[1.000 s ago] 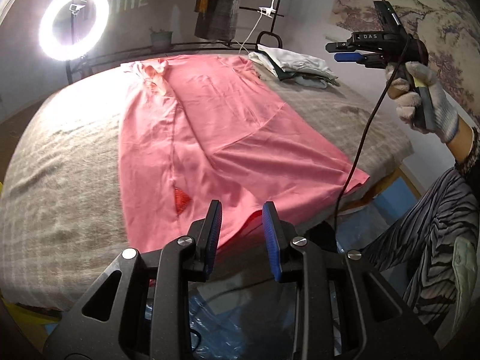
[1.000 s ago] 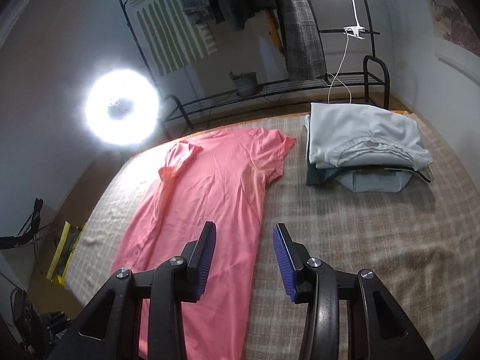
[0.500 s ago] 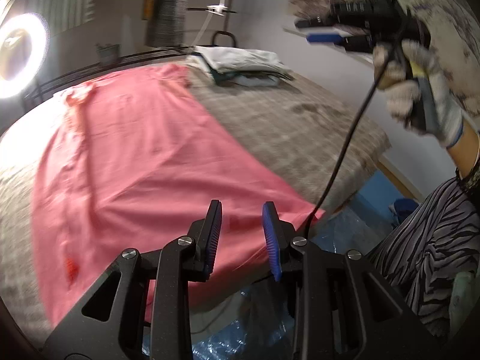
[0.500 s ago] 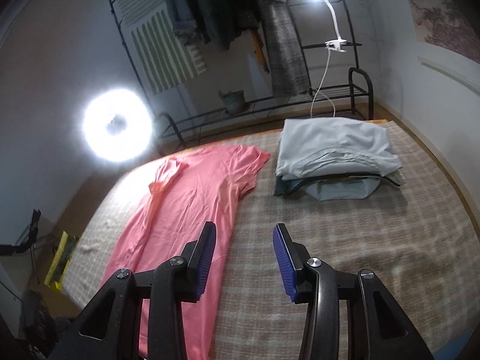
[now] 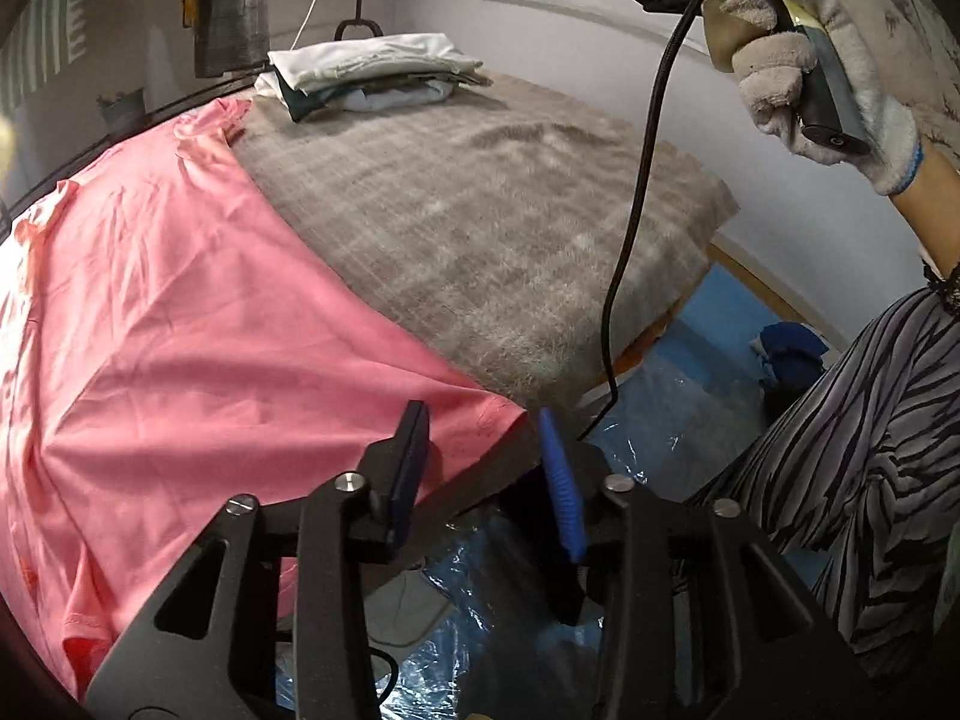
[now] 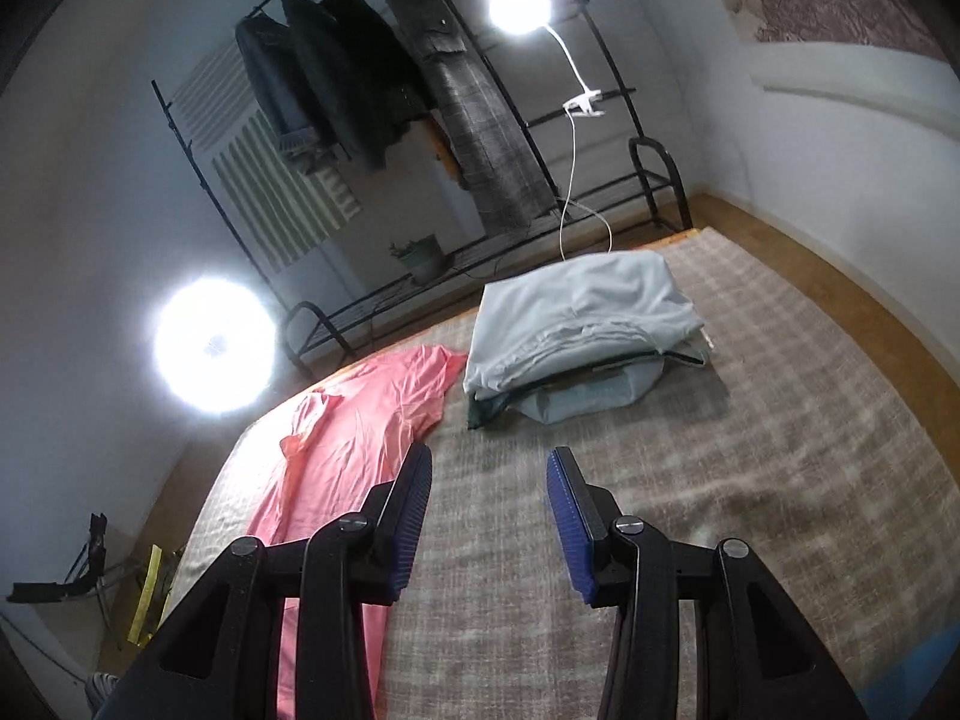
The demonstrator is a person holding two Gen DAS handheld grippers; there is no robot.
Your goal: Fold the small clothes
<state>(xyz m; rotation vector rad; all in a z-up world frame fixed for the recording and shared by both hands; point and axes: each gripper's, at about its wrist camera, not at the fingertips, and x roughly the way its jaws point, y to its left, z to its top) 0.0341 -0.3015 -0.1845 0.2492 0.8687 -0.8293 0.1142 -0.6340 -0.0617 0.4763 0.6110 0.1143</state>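
Hovering left gripper (image 5: 483, 450) over near edge of bed (image 5: 480, 228), jaws just been opening, apart, pink shirt (image 5: 198, 330) corner showing between them, unpinched. Holding right gripper (image 6: 489, 498) parted, empty, above bed middle. Lying flat along left side: pink shirt; folded stack (image 6: 576, 324) sitting at far edge.

Open ground: bare grey checked blanket (image 6: 750, 480), right half, near to far.
Left side: pink garment (image 5: 180, 330) spread flat, low.
Far centre: stack of folded clothes (image 6: 576, 324), raised.
Beyond far edge: black rack (image 6: 600, 192), lamp cord hanging.
Near right: black cable (image 5: 630, 210) dangling over blanket edge.
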